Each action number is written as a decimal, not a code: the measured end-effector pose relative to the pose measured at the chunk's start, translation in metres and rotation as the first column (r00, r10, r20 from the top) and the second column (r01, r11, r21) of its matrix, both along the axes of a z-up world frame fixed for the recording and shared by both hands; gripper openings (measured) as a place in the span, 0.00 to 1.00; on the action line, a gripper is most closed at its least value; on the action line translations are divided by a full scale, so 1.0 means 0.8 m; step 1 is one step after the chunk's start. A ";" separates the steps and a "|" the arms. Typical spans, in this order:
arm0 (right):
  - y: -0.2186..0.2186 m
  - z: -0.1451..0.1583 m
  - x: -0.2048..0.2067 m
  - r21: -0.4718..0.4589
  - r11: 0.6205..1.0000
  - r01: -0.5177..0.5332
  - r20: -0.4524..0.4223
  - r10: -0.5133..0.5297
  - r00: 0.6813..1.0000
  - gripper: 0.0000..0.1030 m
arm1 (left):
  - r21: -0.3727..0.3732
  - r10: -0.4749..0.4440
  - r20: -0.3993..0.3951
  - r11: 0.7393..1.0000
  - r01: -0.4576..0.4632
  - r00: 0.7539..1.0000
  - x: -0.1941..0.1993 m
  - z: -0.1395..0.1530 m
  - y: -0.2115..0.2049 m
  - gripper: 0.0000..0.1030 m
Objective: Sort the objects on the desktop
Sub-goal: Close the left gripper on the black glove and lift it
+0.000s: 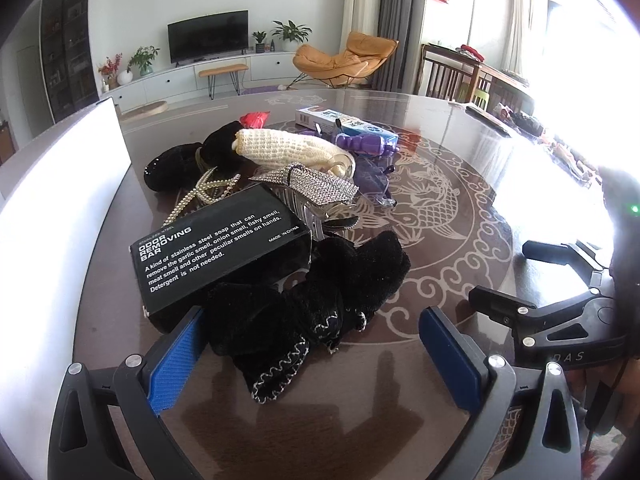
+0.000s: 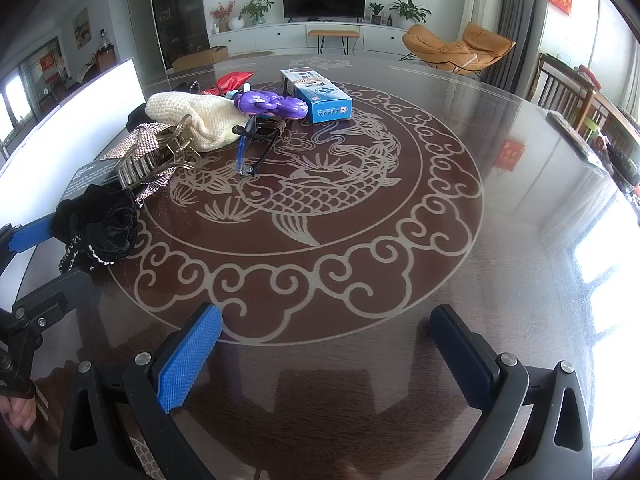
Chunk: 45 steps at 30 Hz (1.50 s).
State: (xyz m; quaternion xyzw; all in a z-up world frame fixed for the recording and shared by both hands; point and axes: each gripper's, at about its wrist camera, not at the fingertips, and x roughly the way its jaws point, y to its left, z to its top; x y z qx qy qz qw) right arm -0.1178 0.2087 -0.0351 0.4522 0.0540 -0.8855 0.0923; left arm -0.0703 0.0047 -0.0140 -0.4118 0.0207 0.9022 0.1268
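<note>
A pile of small objects lies on the dark round table [image 2: 400, 280]. Nearest my left gripper [image 1: 312, 344] is a black velvet scrunchie [image 1: 316, 300], between its open blue-padded fingers; I cannot tell if they touch it. Behind it lie a black "Odor Removing Bar" box [image 1: 216, 252], a rhinestone hair clip [image 1: 316, 188], pearl strands [image 1: 208, 192], a cream knitted pouch [image 1: 280, 148], a purple toy [image 1: 368, 144], a blue carton [image 1: 340, 120] and glasses [image 2: 252, 144]. My right gripper [image 2: 324, 344] is open and empty over bare table, right of the pile.
A white panel [image 1: 60, 184] stands along the table's left edge. The table has a carp pattern [image 2: 312, 192] in its middle. Chairs [image 2: 568, 96] and clutter stand at the far right. My right gripper also shows in the left wrist view [image 1: 540, 280].
</note>
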 end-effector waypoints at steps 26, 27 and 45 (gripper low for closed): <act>0.000 0.000 0.000 -0.001 1.000 0.000 0.001 0.000 1.000 1.00 | 0.017 -0.109 0.095 0.994 0.108 0.989 -0.014 -0.002 0.024 0.36; 0.000 0.000 0.000 -0.001 1.000 0.000 0.001 0.000 1.000 1.00 | 0.012 -0.099 0.095 0.995 0.099 0.991 -0.005 -0.001 0.023 0.36; 0.000 0.000 0.000 -0.001 1.000 0.000 0.001 0.000 1.000 1.00 | -0.030 0.122 0.053 0.992 -0.121 0.991 0.054 -0.007 -0.053 0.65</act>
